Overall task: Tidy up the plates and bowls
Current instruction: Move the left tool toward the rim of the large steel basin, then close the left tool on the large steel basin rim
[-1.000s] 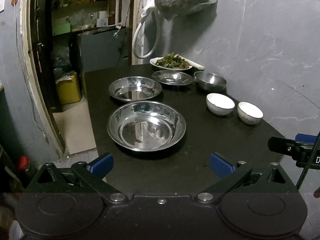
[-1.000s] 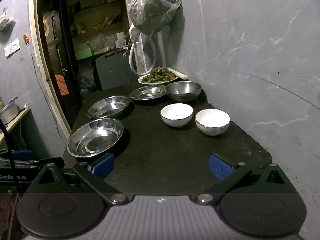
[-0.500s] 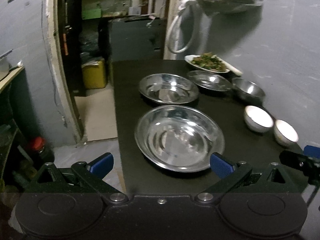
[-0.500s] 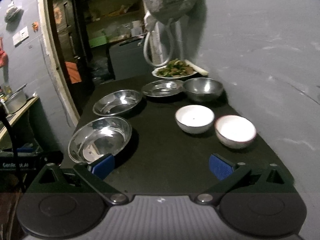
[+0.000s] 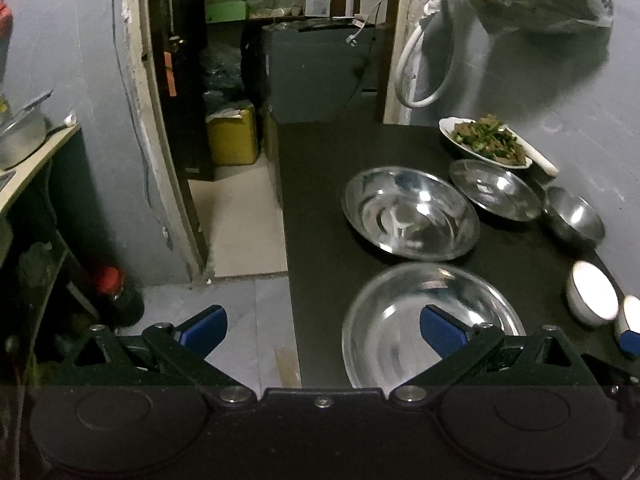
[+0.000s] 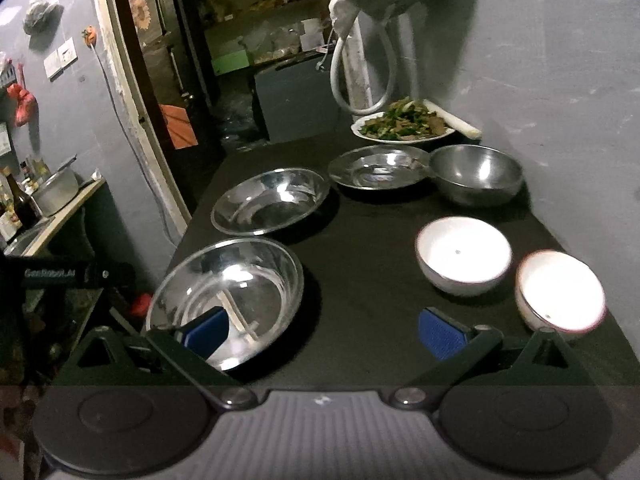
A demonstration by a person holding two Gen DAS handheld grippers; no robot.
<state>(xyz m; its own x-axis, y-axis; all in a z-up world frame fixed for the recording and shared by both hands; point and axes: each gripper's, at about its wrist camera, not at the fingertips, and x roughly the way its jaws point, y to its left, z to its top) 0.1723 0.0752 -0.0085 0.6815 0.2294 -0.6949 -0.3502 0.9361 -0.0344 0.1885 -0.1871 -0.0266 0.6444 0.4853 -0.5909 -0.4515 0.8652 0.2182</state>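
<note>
My left hand-held gripper (image 5: 322, 328) is spread wide, holding nothing; the near steel plate (image 5: 432, 322) sits on the black bench (image 5: 320, 220) under its right finger. My right hand-held gripper (image 6: 324, 330) is spread too, empty. Ahead-right of it are two white bowls (image 6: 464, 256), just apart. Further ahead: second steel plate (image 6: 272, 200), smaller steel plate (image 6: 378, 168), steel bowl (image 6: 478, 174), dish of greens (image 6: 404, 124).

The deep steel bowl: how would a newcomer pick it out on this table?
Start at the black table and go to its far end by the grey wall. The deep steel bowl sits just before the plate of greens, touching a shallow steel plate. It alone is steel, narrow and high-sided.
</note>
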